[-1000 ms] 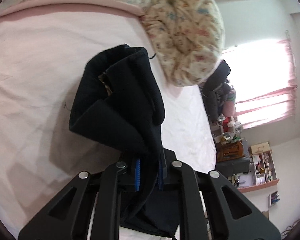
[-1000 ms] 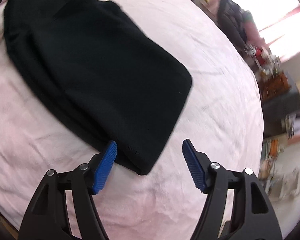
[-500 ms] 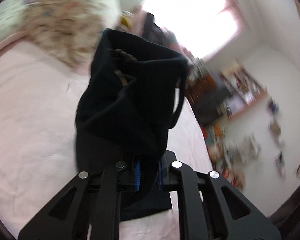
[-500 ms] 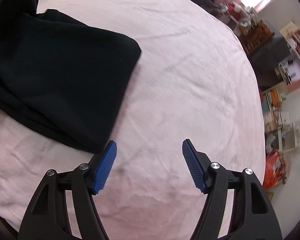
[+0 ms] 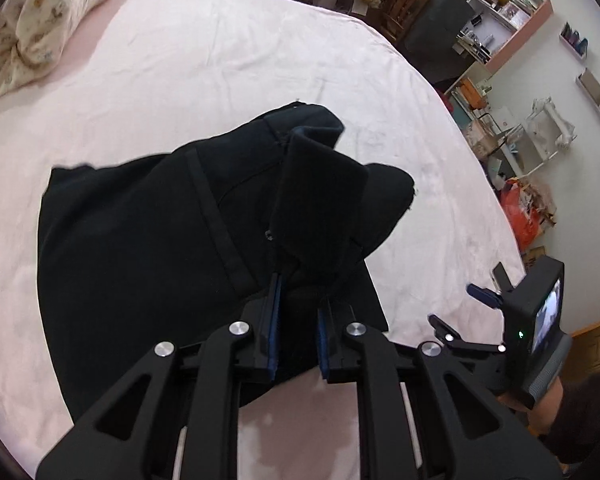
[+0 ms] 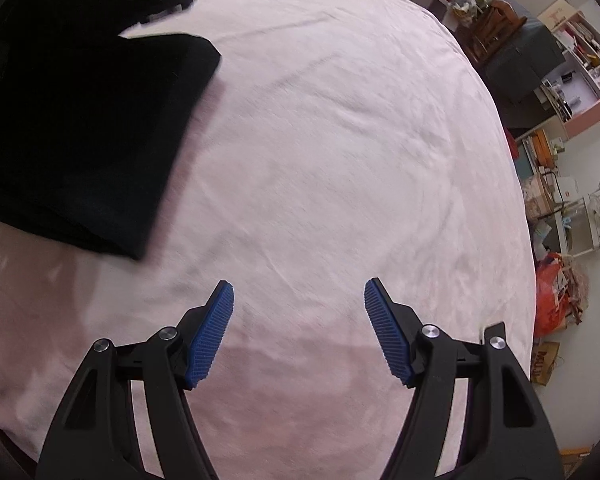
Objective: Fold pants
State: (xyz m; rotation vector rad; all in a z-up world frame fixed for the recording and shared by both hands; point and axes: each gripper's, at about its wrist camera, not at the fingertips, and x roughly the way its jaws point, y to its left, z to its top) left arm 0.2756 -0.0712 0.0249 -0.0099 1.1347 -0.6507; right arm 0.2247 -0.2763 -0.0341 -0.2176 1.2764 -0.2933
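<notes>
ahead of right tool [image 6: 298, 328]: bare pink bed [image 6: 340, 140], open to pass
up-left of right tool: black pants [image 6: 80, 140] lying flat on the bed
ahead of left tool [image 5: 298, 332]: bunched pants [image 5: 160, 240] block the way
far up-left: pillow [image 5: 40, 20] at the bed edge
right of left tool: the right tool [image 5: 466, 306], close beside

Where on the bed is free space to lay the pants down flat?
Free: the pink sheet right of the black pants, under the open right hand-held gripper; also between the pants and the pillow. Crowded: around the left hand-held gripper, shut on bunched fabric.
</notes>
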